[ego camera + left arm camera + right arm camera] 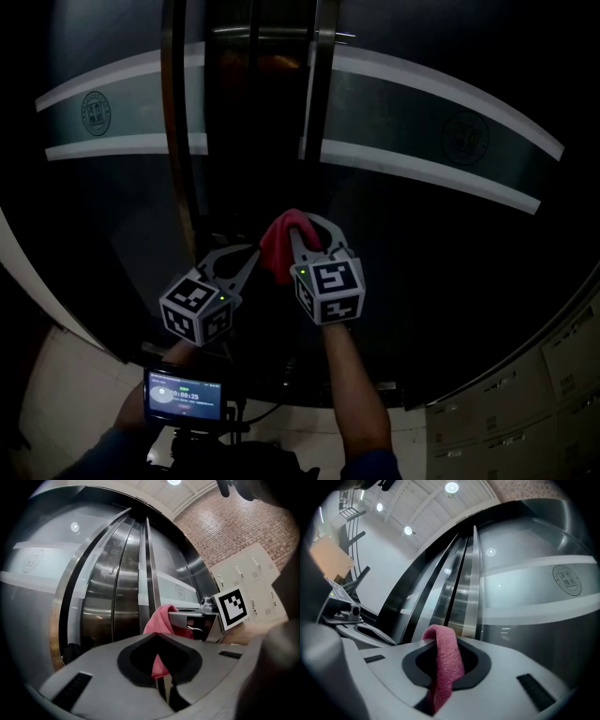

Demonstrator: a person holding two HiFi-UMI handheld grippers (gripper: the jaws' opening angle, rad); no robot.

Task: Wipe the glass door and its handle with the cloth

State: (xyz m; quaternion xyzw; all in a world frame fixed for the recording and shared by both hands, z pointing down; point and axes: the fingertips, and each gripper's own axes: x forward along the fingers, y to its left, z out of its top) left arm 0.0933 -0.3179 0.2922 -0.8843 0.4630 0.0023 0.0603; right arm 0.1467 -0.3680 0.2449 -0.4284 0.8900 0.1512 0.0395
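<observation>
Pink terry cloth (pixel 277 249) sits clamped in my right gripper (pixel 309 223), in front of the dark curved glass door (pixel 441 234); my left gripper (pixel 251 253) hangs just beside it, jaws together, empty.

My head view is very dim, nearly black towards the edges; only the pale bands (pixel 441 103) on the glass door (pixel 450 234) and my small screen (pixel 184 396) glow. Both gripper views are much brighter, lit by round ceiling lamps (pixel 451 487) whose spots glare on the glass. Fisheye distortion bends every straight line, the corners go black, and my near jaws look soft
</observation>
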